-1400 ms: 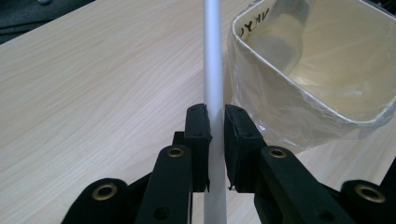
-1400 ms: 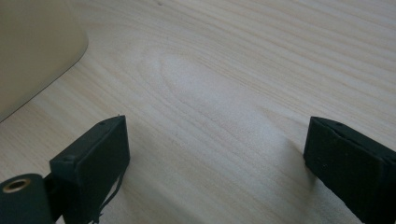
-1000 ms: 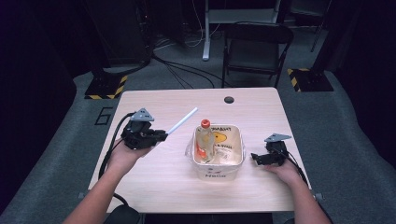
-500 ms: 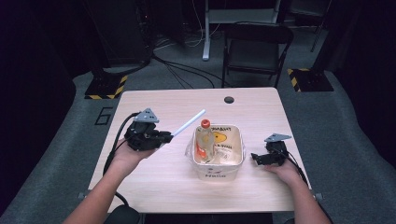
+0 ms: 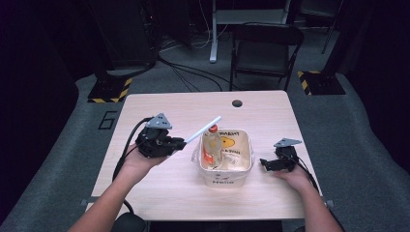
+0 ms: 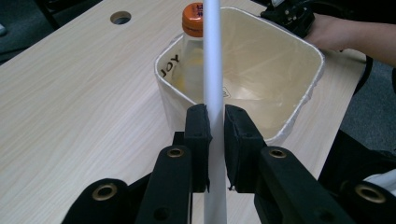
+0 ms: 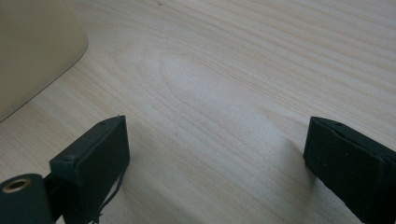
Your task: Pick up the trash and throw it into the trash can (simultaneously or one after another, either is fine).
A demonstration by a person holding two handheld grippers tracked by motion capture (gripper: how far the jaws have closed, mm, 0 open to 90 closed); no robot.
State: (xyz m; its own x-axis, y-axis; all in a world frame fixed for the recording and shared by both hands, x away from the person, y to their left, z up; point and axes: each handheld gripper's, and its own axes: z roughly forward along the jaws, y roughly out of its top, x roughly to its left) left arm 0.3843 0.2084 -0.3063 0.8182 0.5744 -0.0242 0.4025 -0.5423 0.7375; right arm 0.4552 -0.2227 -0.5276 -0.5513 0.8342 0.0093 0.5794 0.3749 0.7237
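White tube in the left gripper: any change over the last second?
The left gripper, still clamped on the long white plastic tube, carried it right, so its tip now overhangs the cream square tub near the orange-capped clear bottle. The right gripper stayed open beside the tub.

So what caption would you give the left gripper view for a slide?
Left gripper clamps a white tube aimed over the cream bin holding an orange-capped bottle.
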